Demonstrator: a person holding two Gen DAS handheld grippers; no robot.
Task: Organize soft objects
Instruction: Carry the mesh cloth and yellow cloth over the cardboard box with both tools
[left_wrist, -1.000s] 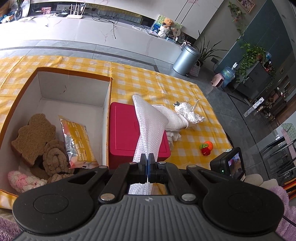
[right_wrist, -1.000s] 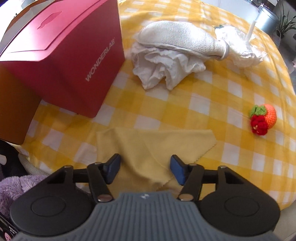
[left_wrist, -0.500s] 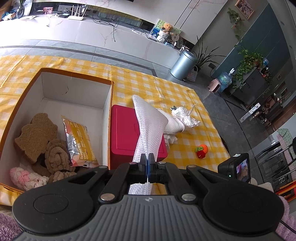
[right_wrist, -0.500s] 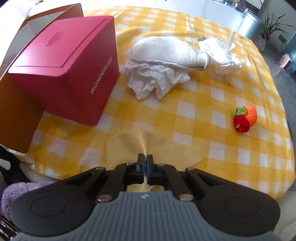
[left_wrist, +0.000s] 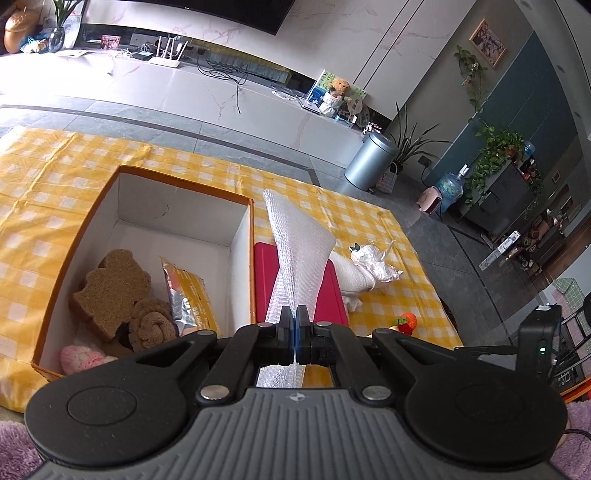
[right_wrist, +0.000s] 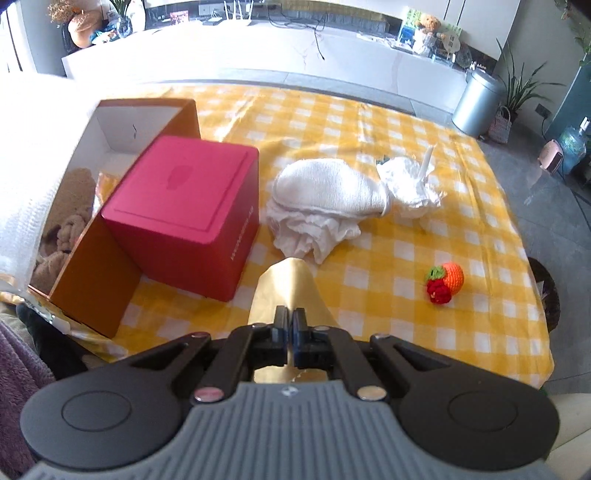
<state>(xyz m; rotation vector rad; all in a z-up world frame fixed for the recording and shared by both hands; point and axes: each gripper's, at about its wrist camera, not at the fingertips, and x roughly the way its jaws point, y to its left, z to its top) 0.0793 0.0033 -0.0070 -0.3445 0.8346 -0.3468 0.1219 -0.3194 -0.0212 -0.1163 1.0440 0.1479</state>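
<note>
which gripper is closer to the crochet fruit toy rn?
Right, probably. The right gripper, clamping the yellow cloth, has the toy close by; the left gripper sees it off to its side.

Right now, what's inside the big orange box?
Inside the orange box: a brown bear-shaped sponge, a rolled brown towel, a yellow snack packet and something pink and knitted. The gripper hides the near corner.

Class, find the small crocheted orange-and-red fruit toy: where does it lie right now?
The small crocheted orange-and-red fruit toy lies alone on the yellow checked tablecloth, right of centre in the right wrist view, in front of the crumpled white cloths.
</note>
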